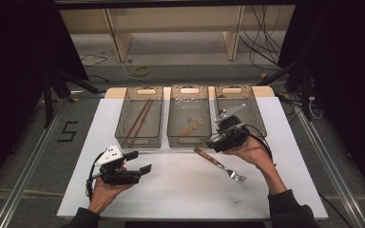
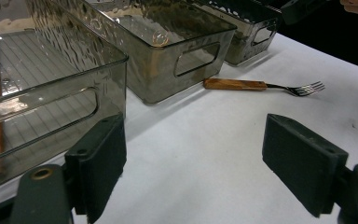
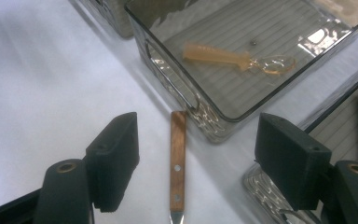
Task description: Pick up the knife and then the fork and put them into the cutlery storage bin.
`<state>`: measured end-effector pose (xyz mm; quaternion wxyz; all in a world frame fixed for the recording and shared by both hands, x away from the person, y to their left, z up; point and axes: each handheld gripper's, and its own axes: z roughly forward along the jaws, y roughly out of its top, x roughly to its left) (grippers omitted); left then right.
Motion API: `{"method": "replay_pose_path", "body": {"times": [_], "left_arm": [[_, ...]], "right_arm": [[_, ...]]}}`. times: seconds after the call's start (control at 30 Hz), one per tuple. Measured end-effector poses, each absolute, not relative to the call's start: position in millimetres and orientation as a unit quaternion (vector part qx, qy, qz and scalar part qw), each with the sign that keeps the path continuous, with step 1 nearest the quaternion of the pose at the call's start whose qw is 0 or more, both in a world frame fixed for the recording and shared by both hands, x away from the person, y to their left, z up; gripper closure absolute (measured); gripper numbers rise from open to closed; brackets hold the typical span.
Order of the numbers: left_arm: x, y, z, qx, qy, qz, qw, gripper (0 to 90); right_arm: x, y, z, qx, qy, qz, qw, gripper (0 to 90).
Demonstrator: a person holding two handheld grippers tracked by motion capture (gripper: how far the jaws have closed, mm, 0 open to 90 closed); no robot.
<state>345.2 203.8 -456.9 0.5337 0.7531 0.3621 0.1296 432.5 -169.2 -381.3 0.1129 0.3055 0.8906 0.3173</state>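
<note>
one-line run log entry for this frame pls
right tool: open, above fork handle, no contact | left tool: open, idle | fork: on table before middle bin | left bin: chopsticks

Both forearms reach in over the table; the left gripper (image 1: 140,162) rests low with jaws apart, the right gripper (image 1: 212,145) angled down, jaws wide.

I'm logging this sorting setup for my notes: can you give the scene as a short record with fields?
surface: white table
bins: three clear bins in a row
left bin: chopsticks
middle bin: wooden spoon
loose item: fork, wooden handle, on table before the middle bin
right gripper: open, above the fork's handle
left gripper: open, empty
</note>
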Motion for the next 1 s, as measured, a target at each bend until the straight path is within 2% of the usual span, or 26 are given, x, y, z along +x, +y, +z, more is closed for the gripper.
{"method": "replay_pose_path", "body": {"times": [0.6,1.0], "left_arm": [[344,202,-457,0.754,0.357,0.13,0.536,20.9],[344,202,-457,0.755,0.356,0.131,0.536,20.9]], "right_arm": [[429,-157,-413,0.288,0.923,0.243,0.078,34.4],[435,-154,-440,0.297,0.933,0.189,0.07,47.7]]}}
